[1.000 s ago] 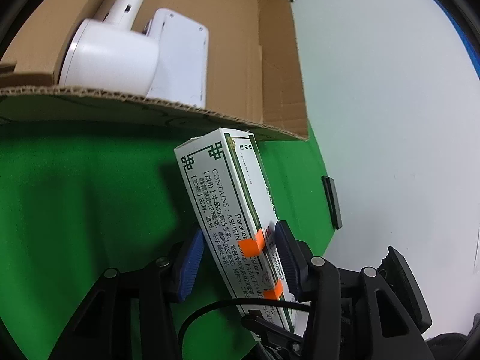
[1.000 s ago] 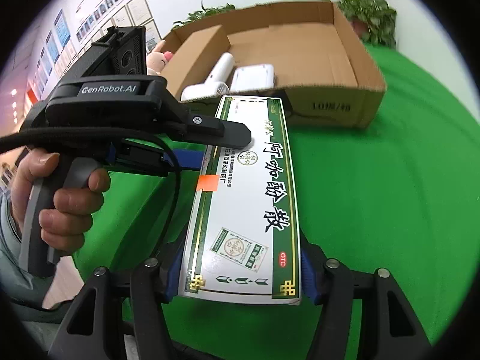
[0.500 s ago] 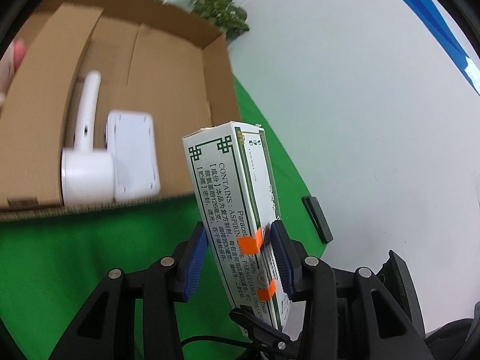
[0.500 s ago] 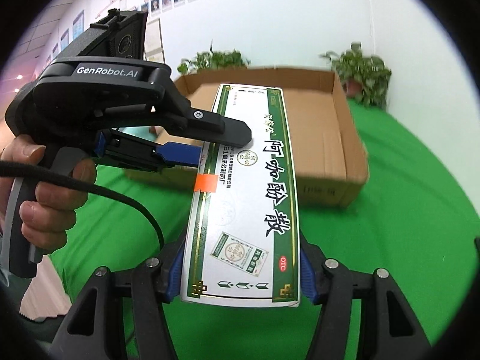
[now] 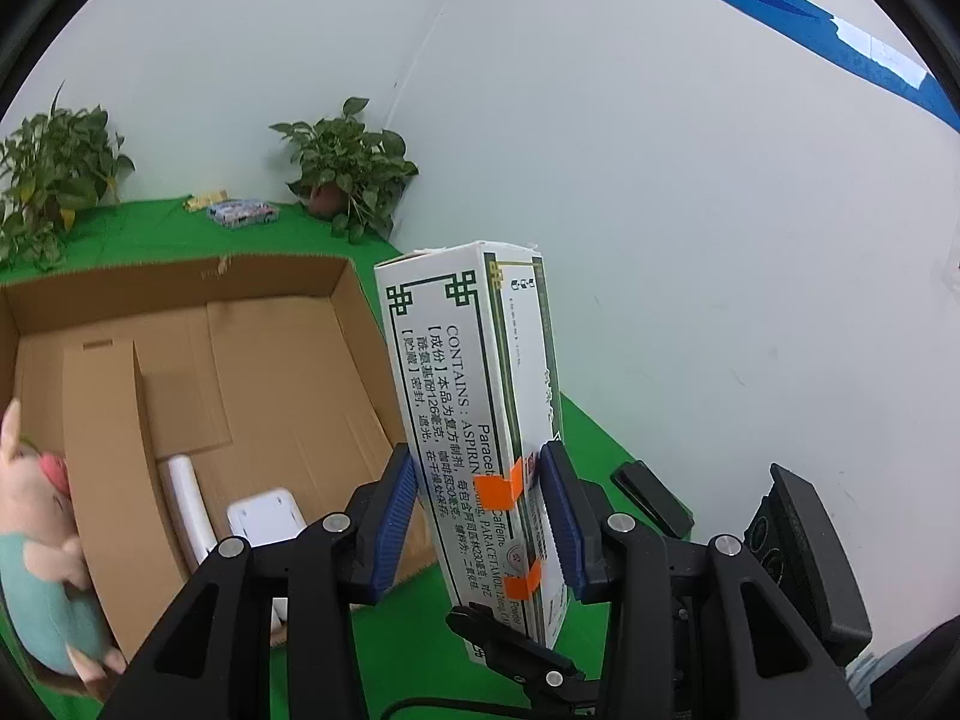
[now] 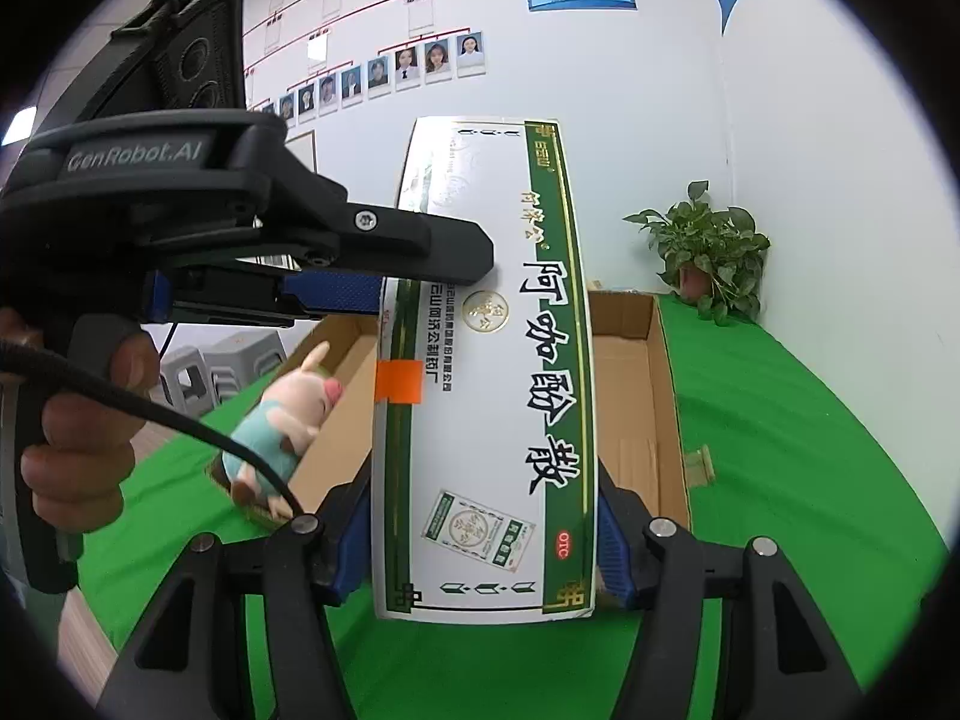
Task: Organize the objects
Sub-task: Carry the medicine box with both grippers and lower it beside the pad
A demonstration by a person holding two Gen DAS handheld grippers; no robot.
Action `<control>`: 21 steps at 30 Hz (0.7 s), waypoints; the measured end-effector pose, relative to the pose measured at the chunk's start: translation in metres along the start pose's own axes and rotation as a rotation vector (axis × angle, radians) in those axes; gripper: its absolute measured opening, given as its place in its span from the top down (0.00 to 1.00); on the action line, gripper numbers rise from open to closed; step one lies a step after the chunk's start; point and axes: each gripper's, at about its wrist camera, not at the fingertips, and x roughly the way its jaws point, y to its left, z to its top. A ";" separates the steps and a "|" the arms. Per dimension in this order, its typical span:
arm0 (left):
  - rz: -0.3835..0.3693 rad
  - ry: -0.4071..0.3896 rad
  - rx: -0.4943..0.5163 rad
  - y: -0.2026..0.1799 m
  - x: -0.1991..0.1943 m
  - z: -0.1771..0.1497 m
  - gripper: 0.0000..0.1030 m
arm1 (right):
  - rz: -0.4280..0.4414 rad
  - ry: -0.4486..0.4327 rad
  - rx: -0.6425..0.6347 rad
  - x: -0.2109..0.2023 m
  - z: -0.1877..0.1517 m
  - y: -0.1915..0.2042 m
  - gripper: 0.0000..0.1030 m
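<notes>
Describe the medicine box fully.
The medicine box is a long white carton with green borders, black Chinese lettering, an OTC mark and orange tape. It is held off the green cloth, above the near side of the cardboard box. The right tool grips its near end, the left tool its sides.

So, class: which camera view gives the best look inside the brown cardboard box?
The left wrist view: it looks down into the brown cardboard box, showing its floor. In the right wrist view the white and green medicine carton hides most of it.
</notes>
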 end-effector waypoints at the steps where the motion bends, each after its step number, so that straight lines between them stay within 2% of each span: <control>1: 0.004 -0.002 0.003 -0.004 0.003 0.005 0.62 | 0.005 0.000 0.008 0.002 0.004 -0.002 0.42; 4: 0.017 -0.015 0.017 0.001 0.018 0.019 0.62 | -0.002 -0.008 -0.003 0.013 0.016 -0.006 0.42; 7: 0.038 -0.011 0.032 0.009 0.019 0.033 0.62 | 0.032 0.019 0.044 0.019 0.023 -0.012 0.42; 10: 0.043 0.030 0.020 0.019 0.040 0.050 0.62 | 0.042 0.058 0.087 0.037 0.028 -0.022 0.43; 12: 0.041 0.066 0.007 0.036 0.067 0.057 0.62 | 0.045 0.095 0.121 0.050 0.028 -0.030 0.43; 21: 0.033 0.243 -0.129 0.122 0.152 0.032 0.62 | 0.086 0.310 0.253 0.116 0.001 -0.057 0.42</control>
